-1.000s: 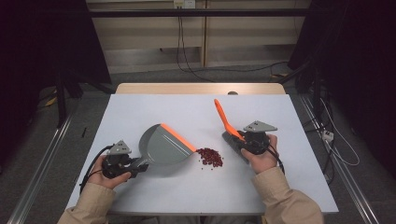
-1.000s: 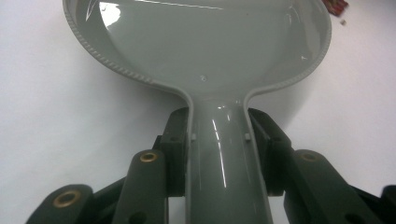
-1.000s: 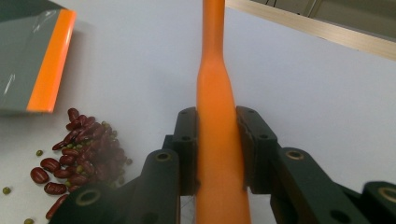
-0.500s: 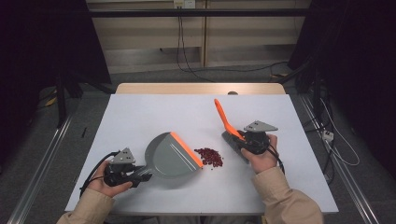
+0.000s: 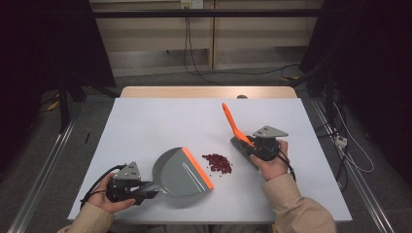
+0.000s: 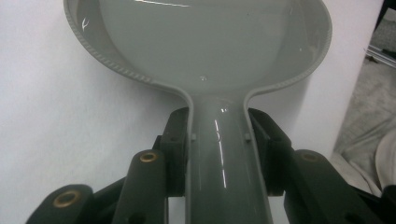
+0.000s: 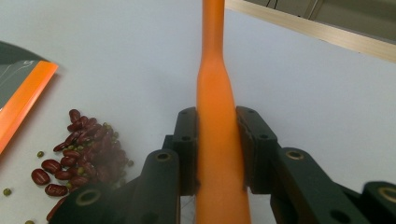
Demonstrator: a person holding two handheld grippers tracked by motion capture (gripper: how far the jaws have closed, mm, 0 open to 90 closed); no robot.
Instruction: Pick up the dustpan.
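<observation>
Since the earlier frame the grey dustpan (image 5: 180, 171) has slid toward six o'clock and swung round, so its orange lip (image 5: 197, 168) now faces the beans from nine o'clock; the right hand has kept its place.

On the white table (image 5: 160, 121), the far half toward twelve o'clock lies open, with free room also between the dustpan and the nine o'clock edge. The dustpan sits near the six o'clock edge, its handle pinched by the left gripper (image 5: 145, 188), which is close to the table's front corner. The left gripper view shows what the high view cannot: both black pads (image 6: 175, 154) pressing the handle's sides, and the pan's bare inside (image 6: 201, 42), its far rim cut off at the top.

The right gripper (image 5: 250, 148), at three o'clock of the beans, is clamped on an orange brush handle (image 5: 232, 121) that slants up toward twelve o'clock. The right gripper view shows the pads (image 7: 187, 149) tight against that handle (image 7: 217, 140), whose top runs out of frame. The brush head beneath the gripper is hard to make out, possibly the dark grey piece by the hand.

The red beans (image 5: 217, 162) lie in a small heap between lip and brush, near both, touching neither as far as I can tell. A few small green ones (image 7: 6, 191) show among them up close.
</observation>
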